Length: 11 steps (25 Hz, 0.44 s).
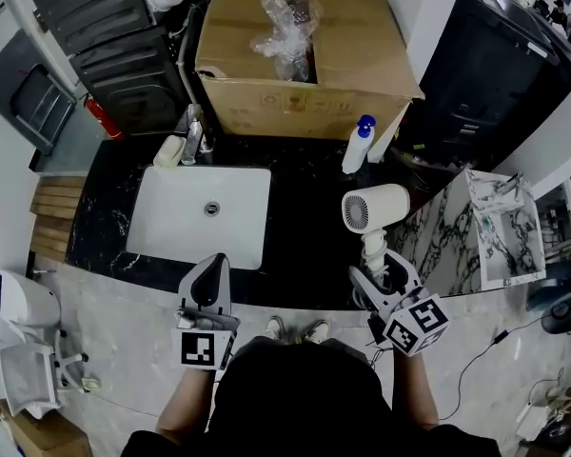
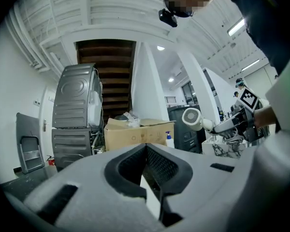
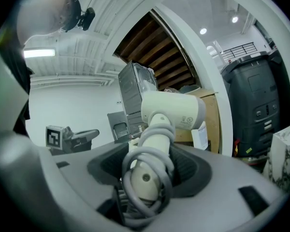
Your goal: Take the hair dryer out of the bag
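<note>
My right tool [image 1: 375, 267] pinched the hair dryer [image 1: 371, 208] by its cord-wrapped handle, upright above the bench's [image 1: 305, 255] front edge. It looked rigid, top-heavy and smooth, so the handle seemed the surest hold. My left tool [image 1: 212, 267] was pressed together, empty.

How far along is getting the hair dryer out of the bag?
Done: the cream hair dryer is bare, no bag around it; crumpled clear plastic lies in the brown cardboard box. In hand: the right gripper is shut on its cord-wrapped handle. The left gripper is shut, empty. Left: probably only setting it down.
</note>
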{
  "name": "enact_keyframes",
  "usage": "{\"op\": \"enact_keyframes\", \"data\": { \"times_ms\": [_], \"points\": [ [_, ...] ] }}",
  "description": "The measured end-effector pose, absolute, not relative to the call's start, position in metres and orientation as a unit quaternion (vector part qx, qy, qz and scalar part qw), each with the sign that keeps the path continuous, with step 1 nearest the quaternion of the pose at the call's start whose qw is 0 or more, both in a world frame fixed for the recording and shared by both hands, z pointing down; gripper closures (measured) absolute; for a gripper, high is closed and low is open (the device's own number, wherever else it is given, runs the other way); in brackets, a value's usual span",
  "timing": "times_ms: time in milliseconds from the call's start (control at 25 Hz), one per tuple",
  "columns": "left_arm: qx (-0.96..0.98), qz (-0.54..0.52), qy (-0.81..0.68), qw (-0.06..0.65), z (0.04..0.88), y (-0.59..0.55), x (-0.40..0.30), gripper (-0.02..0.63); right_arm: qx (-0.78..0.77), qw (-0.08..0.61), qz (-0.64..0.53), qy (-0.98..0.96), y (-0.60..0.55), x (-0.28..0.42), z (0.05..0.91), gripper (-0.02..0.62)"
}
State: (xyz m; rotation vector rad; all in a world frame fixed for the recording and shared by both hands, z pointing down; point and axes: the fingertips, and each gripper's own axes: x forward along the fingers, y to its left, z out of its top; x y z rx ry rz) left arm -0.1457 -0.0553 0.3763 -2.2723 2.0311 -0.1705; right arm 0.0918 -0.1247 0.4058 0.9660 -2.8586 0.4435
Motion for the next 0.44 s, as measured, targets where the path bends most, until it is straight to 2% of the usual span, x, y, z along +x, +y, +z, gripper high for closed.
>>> {"op": "enact_keyframes", "data": {
  "times_ms": [440],
  "points": [
    [-0.744,-0.056,0.664,0.040,0.3805,-0.0635,-0.1412,0.586,0.306,0.048,0.141,-0.940,-0.1292,0.0869,0.4056,0.337]
  ]
}}
